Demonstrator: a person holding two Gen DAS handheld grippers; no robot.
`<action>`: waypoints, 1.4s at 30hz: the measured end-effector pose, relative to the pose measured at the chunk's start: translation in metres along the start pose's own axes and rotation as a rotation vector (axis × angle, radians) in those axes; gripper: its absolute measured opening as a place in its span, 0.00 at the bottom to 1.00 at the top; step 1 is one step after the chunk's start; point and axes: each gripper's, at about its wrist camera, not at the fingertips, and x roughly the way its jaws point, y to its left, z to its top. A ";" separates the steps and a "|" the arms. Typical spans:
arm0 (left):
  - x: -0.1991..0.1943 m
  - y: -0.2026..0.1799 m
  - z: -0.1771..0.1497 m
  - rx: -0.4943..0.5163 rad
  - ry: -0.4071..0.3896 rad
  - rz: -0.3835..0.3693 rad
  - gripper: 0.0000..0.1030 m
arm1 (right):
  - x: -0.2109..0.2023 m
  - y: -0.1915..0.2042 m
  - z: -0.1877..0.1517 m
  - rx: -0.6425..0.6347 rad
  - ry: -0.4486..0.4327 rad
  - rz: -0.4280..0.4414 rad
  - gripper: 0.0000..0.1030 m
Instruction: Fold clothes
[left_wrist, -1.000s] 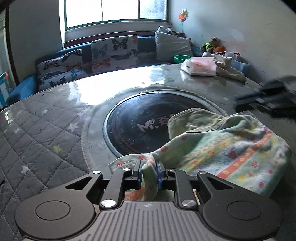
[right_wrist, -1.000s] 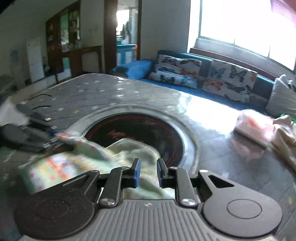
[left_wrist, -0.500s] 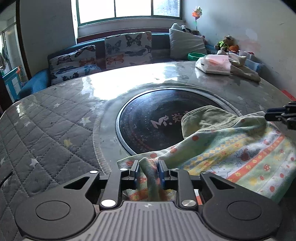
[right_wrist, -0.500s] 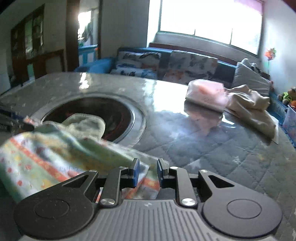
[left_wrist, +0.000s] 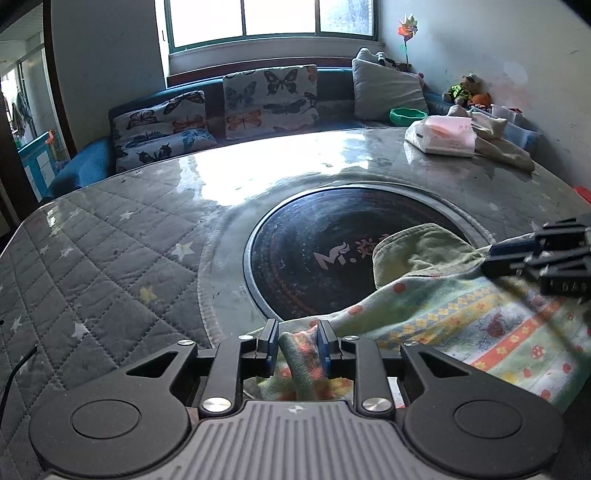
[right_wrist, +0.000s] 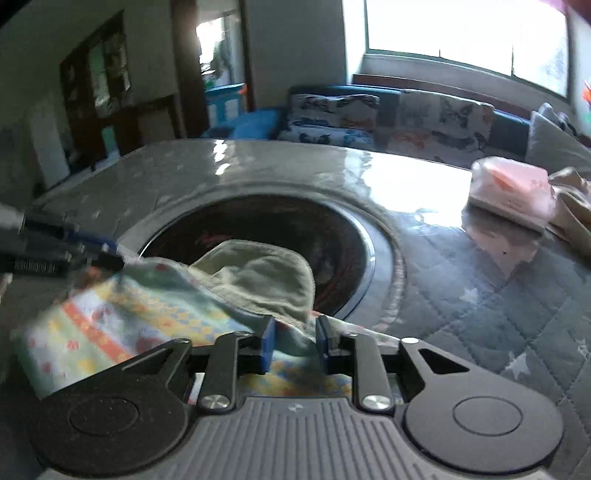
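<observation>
Up close, the left gripper (left_wrist: 295, 345) has a bunched fold of the patterned cloth (left_wrist: 461, 317) between its blue fingers (left_wrist: 271, 347), which sit slightly apart; the right pad touches the fold, the left one shows a small gap. The cloth lies on the desk (left_wrist: 110, 266), partly over the round dark plate (left_wrist: 314, 254) in the middle. Only the left view shows the teddy bear (left_wrist: 461, 90) and green bowl (left_wrist: 406, 116) by the wall. The right view is blurry. Its gripper (right_wrist: 293, 345) is opening its fingers, with the cloth edge between them. Only this view shows the doorway (right_wrist: 221, 55) and dark cupboard (right_wrist: 96, 81). Both views show the pink tissue pack (right_wrist: 511, 192).
</observation>
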 end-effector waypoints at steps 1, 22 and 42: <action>0.002 0.001 0.001 -0.004 0.002 0.005 0.25 | -0.002 -0.001 0.001 0.009 -0.007 -0.011 0.23; -0.066 -0.074 -0.042 0.016 -0.087 -0.183 0.24 | -0.061 0.095 -0.050 -0.271 -0.074 0.096 0.23; -0.066 -0.058 -0.068 -0.049 -0.103 -0.135 0.30 | -0.105 0.047 -0.102 -0.165 -0.107 -0.059 0.38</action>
